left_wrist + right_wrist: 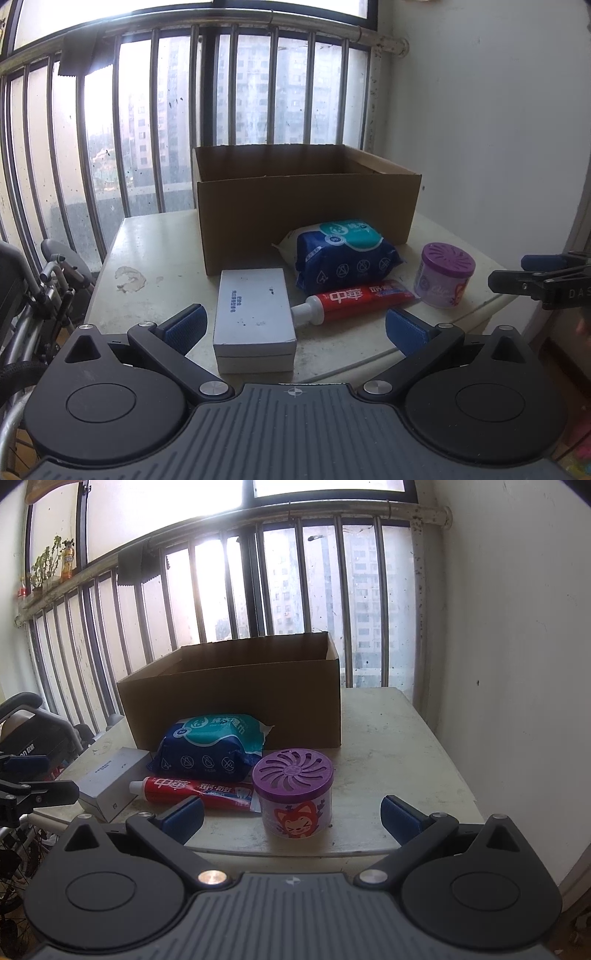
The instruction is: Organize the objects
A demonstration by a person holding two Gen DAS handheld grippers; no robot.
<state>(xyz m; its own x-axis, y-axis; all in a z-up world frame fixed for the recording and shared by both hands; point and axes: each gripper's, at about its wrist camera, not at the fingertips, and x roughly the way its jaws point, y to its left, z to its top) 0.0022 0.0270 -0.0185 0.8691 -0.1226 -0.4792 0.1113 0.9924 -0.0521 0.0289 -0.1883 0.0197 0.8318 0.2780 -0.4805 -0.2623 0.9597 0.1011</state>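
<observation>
black linkages, blue fingers (184, 326), silver screws

A home's enclosed balcony: barred window (155, 122) facing apartment towers (364, 602), potted plant (44, 566) on the sill, toiletries on a worn counter (159, 251).
</observation>
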